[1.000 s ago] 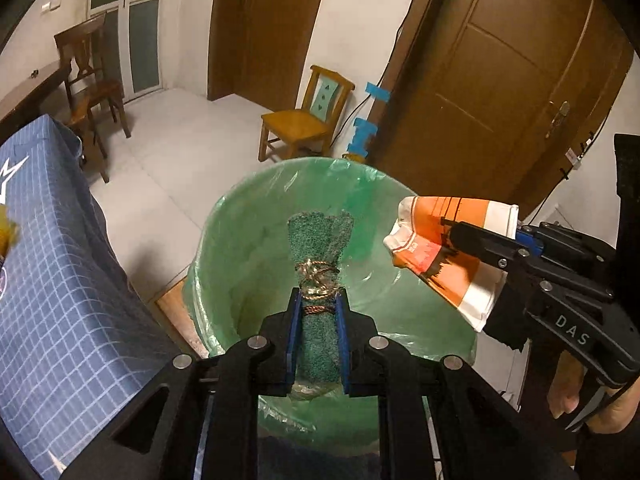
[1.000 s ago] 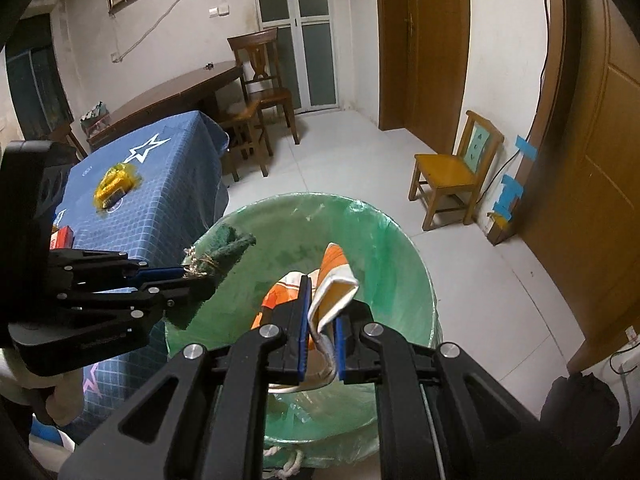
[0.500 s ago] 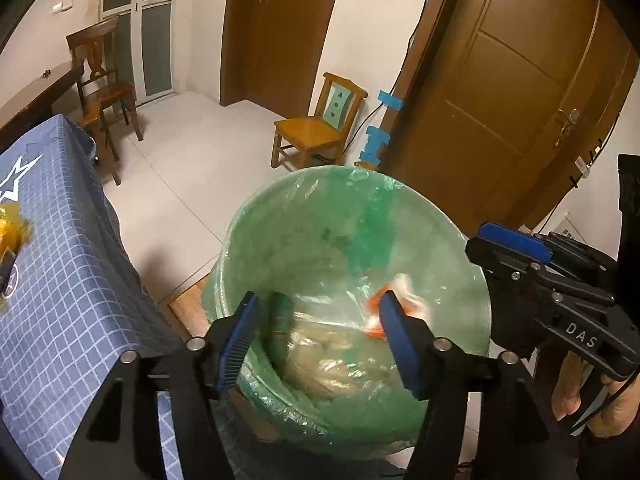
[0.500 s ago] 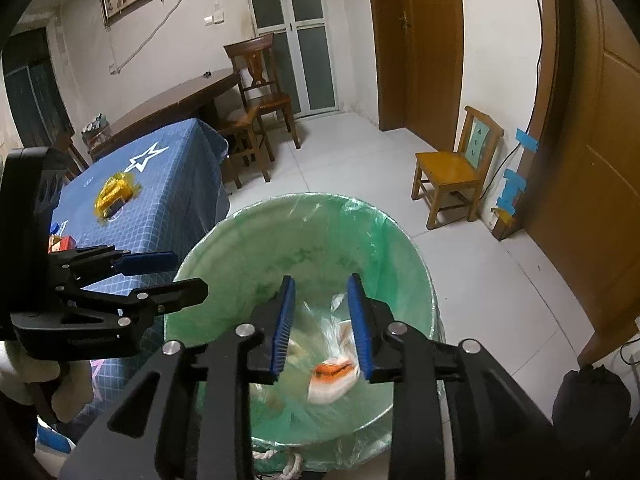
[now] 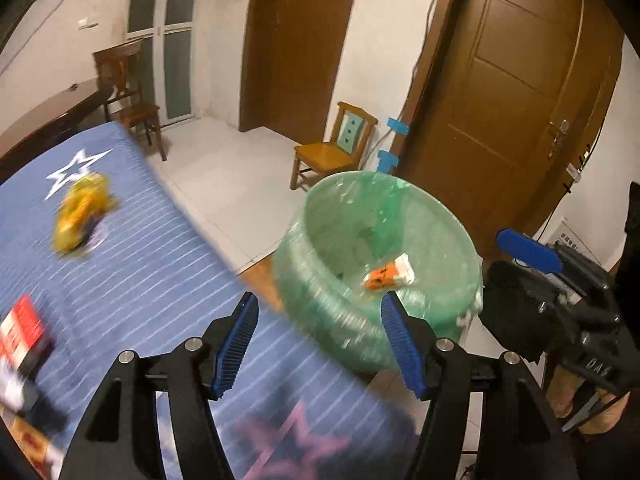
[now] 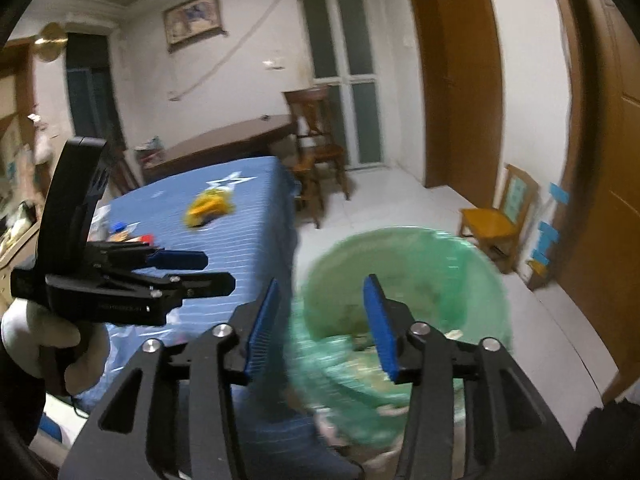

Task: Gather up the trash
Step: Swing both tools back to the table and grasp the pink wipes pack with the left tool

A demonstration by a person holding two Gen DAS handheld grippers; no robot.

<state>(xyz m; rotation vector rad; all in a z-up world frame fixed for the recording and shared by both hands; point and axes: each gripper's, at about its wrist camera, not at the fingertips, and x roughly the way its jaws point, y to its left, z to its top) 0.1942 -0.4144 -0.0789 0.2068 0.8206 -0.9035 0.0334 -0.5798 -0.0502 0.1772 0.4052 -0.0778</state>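
moved: both grippers off the bin – green bundle and orange-white wrapper [image 5: 389, 276] dropped
left gripper [image 5: 316, 346]: jaws wide, empty
right gripper [image 6: 322, 326]: jaws just opening – empty
bin [image 5: 460, 240]: green-lined, beside blue table [image 5: 140, 264]

Both wrist cams look fwd along own fingers, angled down, close above green-lined bin [image 5: 384, 248] [image 6: 404, 280] beside blue-clothed table [image 5: 132, 280] [image 6: 240, 216]; both share bin, table, small chair [image 5: 332, 152] [image 6: 500, 216].
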